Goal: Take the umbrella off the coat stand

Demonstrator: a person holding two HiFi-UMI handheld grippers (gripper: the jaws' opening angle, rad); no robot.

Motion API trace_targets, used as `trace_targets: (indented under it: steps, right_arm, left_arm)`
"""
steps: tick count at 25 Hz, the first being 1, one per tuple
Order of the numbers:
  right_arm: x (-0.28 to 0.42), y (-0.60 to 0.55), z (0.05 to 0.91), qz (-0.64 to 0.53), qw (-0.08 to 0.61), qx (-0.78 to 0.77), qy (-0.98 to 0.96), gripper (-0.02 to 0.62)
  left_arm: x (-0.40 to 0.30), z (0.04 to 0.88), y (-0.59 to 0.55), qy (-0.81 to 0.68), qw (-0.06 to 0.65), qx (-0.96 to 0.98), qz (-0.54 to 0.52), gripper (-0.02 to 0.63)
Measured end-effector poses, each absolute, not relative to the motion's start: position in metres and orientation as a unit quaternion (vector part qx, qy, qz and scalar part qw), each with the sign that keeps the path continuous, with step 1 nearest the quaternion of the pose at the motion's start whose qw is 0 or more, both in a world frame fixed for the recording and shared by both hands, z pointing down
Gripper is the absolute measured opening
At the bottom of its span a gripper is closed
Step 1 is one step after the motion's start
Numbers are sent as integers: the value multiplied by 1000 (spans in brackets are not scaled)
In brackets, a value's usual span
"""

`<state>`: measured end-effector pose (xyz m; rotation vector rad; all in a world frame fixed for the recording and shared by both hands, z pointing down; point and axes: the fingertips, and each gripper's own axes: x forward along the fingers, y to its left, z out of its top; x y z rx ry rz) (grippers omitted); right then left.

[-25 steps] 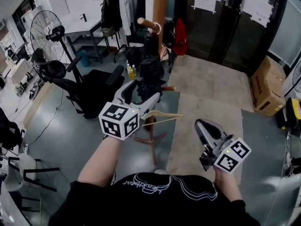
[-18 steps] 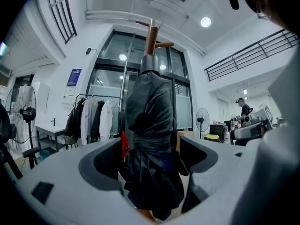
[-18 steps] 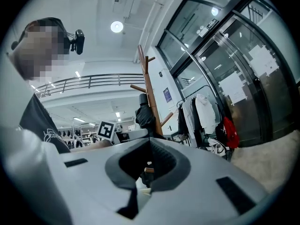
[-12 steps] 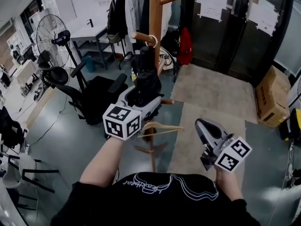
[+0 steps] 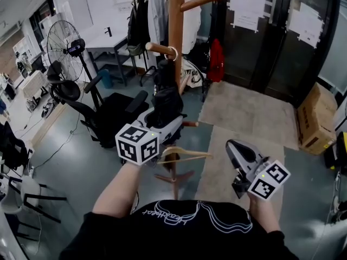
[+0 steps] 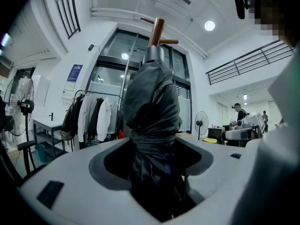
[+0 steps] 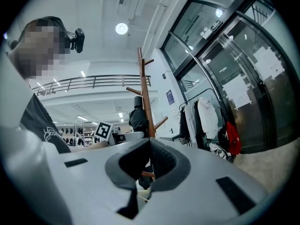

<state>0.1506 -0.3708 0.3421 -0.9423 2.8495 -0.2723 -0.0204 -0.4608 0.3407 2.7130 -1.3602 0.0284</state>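
A folded black umbrella [image 5: 165, 95] hangs by its loop from a peg of the wooden coat stand [image 5: 176, 31]. My left gripper [image 5: 164, 118] is level around its lower part. In the left gripper view the umbrella [image 6: 152, 107] fills the gap of the left gripper [image 6: 152, 172] from one jaw to the other; the jaws are closing and the fabric touches both. My right gripper [image 5: 234, 145] hangs low at the right, away from the stand, jaws together and empty. In the right gripper view the right gripper [image 7: 150, 142] points at the stand [image 7: 144, 88] and the umbrella [image 7: 138, 118].
A wooden hanger [image 5: 184, 155] hangs low on the stand, just under my left gripper. A black office chair [image 5: 108, 112] and a floor fan [image 5: 65, 37] stand at the left. Coats [image 5: 157, 10] hang behind the stand. A cardboard box [image 5: 314, 118] sits at the right.
My left gripper has gone forward so the umbrella now sits between its jaws, which have narrowed onto it. The right gripper has hardly shifted.
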Motion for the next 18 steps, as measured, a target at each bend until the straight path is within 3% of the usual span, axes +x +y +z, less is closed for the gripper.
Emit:
trace_targets:
  steps: [18]
  right_arm:
    - [140,-381,365,-93,25,-304,948,3]
  left_arm:
    - [-24,342,-456,-440,70,895,4,242]
